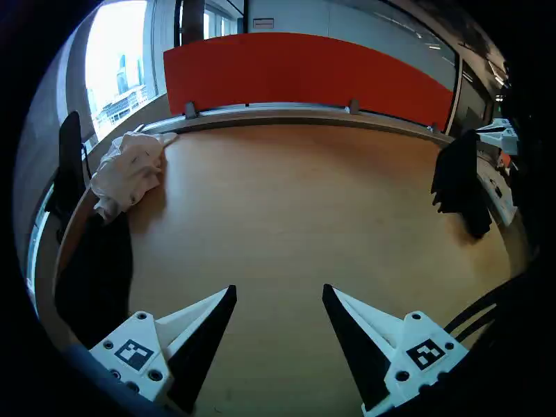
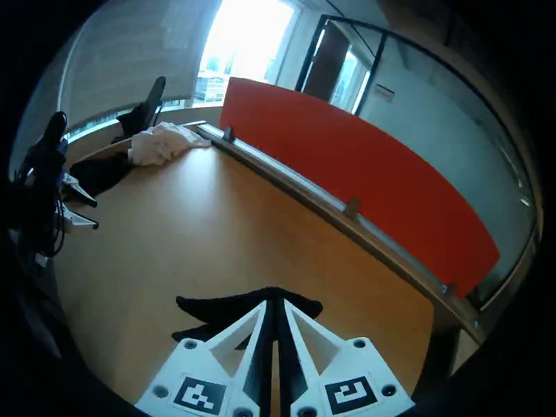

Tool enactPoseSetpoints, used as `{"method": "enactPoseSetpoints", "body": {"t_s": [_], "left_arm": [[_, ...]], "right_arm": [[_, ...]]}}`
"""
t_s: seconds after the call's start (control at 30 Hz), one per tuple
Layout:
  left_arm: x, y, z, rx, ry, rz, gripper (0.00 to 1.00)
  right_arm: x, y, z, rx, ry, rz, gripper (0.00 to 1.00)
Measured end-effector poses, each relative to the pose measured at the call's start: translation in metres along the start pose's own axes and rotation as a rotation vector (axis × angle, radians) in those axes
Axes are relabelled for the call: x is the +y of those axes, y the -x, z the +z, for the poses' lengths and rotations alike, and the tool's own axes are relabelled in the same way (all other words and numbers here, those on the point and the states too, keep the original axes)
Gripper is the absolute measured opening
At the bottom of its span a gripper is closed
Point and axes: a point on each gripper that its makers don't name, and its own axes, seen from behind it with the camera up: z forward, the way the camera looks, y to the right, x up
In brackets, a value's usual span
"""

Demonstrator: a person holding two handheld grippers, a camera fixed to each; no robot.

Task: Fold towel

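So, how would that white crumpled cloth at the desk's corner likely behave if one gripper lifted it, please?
The white cloth lies bunched in soft creases, so it is probably floppy and would drape. It looks thin, so likely light. Pushed, it may bunch up.

- Desk [image 1: 292,208] — wood-look top, smooth, with a soft sheen.
- Towel [image 1: 128,170] — white cloth, matt, crumpled and soft-looking.
- Divider [image 1: 306,73]: red panel, matt and even.
- Rail [image 1: 278,115] under it: grey, looks like metal.
- Fingers [image 1: 201,326] of the left gripper [image 1: 279,295]: white plastic outside, matt black inner faces.
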Motion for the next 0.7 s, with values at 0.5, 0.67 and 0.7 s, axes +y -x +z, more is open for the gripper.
{"method": "enactPoseSetpoints", "body": {"t_s": [0.5, 0.67, 0.7], "left_arm": [[0.001, -0.001, 0.003, -0.010, -0.008, 0.004, 0.92], [0.001, -0.001, 0.004, -0.016, -0.012, 0.009, 0.92], [0.001, -0.001, 0.004, -0.017, -0.013, 0.010, 0.92]], "right_arm": [[0.070, 0.027, -0.010, -0.046, 0.080, 0.037, 0.04], [0.093, 0.034, -0.014, -0.060, 0.109, 0.041, 0.04], [0.098, 0.036, -0.015, -0.063, 0.115, 0.042, 0.04]]}}
